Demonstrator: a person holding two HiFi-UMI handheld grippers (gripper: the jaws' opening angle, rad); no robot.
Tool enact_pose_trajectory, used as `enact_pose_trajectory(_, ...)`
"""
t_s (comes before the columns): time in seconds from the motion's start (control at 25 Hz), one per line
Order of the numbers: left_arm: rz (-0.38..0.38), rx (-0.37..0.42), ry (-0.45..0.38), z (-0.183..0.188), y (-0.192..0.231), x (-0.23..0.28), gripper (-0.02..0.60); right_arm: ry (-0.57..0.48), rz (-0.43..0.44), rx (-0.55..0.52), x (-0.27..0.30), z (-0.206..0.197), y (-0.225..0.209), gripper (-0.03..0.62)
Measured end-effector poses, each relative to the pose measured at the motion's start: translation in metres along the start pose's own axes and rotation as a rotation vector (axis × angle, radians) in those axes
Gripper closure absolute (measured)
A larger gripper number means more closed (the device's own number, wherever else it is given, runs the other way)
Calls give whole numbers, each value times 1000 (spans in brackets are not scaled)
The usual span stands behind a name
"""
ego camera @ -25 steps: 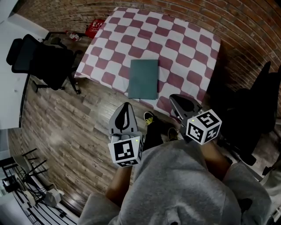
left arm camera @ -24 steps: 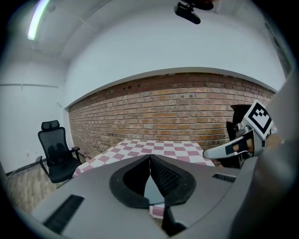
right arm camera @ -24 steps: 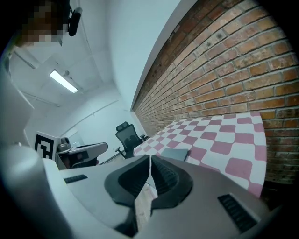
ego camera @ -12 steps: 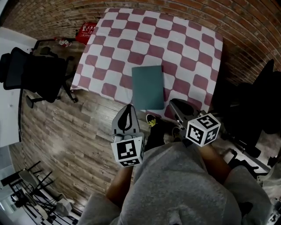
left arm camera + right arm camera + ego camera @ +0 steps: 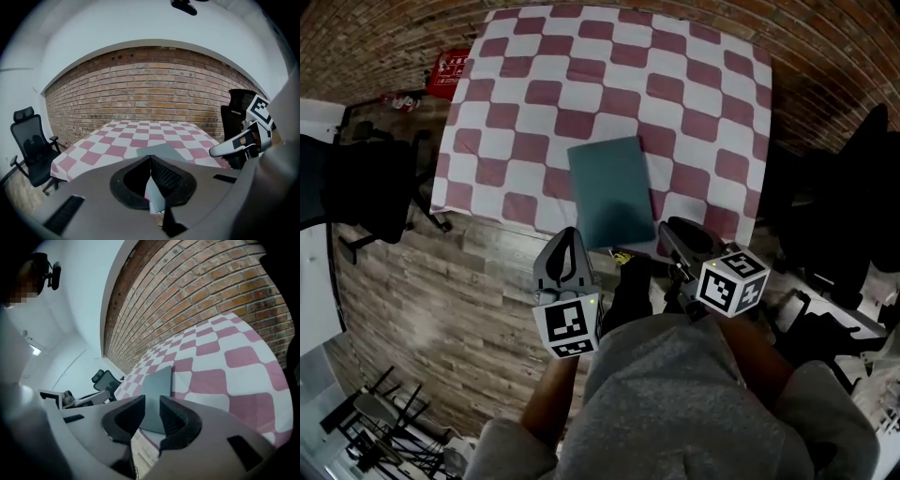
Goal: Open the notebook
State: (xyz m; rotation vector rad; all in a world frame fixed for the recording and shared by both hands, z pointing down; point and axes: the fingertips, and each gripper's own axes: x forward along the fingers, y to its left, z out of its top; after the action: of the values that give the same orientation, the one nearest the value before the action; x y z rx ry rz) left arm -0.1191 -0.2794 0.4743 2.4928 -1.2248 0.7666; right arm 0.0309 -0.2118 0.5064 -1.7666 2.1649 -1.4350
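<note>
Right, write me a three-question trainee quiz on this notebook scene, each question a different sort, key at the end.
1. True or false: the teal notebook lies closed on the checkered tablecloth.
2. Whose jaws stand apart? A) left gripper B) right gripper C) both
3. In the head view, what black item stands left of the tablecloth?

Key
1. True.
2. B. The right gripper's jaws have just been opening, with nothing held between them. The left gripper's jaws are together.
3. An office chair.
</note>
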Motion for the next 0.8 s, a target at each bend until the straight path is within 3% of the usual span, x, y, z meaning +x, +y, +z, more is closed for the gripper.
enact_pose_trajectory(0.36,-21,-14,77,-37,14,27,571,43,-26,103,22,-32,-16,457)
enact_pose_trajectory(0.8,-56,-26,132,-65,14,49,571,97,-17,208,38,-54,-21,442)
